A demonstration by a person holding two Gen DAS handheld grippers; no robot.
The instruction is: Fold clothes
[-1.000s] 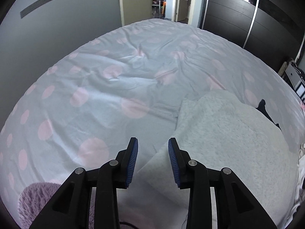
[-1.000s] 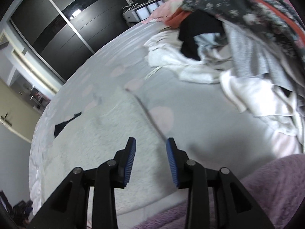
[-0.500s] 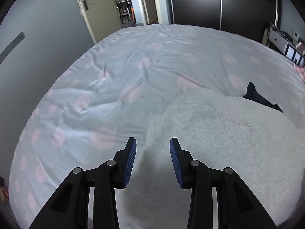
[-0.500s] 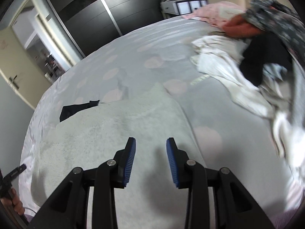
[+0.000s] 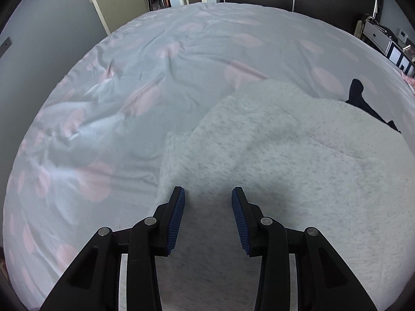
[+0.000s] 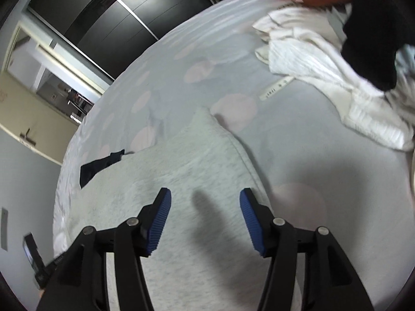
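Left wrist cam – fuzzy pale-grey garment [image 5: 272,155] lies flat w/ folded-over edge; both claws [image 5: 207,194] [image 6: 205,195] spread wide.

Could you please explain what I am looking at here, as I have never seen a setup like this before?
There is no robot: a person holds a two-finger gripper in each hand, and a fisheye camera on each looks forward along its black fingers with blue pads. One picture is from the left gripper, the other from the right gripper. Both are open and hold nothing. Below them, on a bed sheet with pink dots, lies a light grey fleecy garment, with a dark garment at its far edge. The right view also shows a pile of unfolded clothes farther along the bed.
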